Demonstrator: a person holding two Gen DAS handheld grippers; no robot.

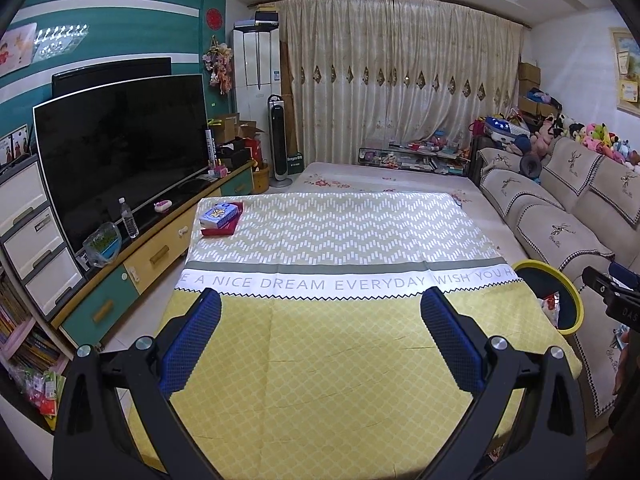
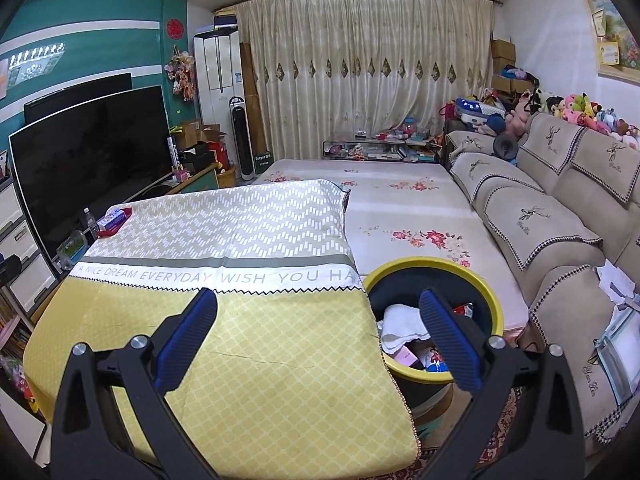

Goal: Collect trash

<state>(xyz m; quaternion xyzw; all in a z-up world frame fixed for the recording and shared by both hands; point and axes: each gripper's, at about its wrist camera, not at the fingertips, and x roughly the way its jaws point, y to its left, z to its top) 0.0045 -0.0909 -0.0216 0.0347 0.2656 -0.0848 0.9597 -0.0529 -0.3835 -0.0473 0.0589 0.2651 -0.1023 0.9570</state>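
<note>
A yellow-rimmed trash bin (image 2: 434,267) stands at the table's right side, holding white crumpled paper (image 2: 402,322) and colourful wrappers (image 2: 434,360); it also shows in the left wrist view (image 1: 576,304). My right gripper (image 2: 318,312) is open and empty, over the table's right edge and the bin. My left gripper (image 1: 320,310) is open and empty above the yellow part of the tablecloth (image 1: 320,360). A blue tissue pack (image 1: 219,215) lies on a red box (image 1: 218,230) at the table's far left corner. The right gripper's tip shows at the left view's right edge (image 1: 612,292).
A TV (image 1: 120,152) stands on a low cabinet (image 1: 160,256) to the left, with a water bottle (image 1: 129,218). A beige sofa (image 2: 552,216) with plush toys runs along the right. A flowered mattress (image 2: 400,200) lies beyond the table. Papers (image 2: 618,292) lie on the sofa.
</note>
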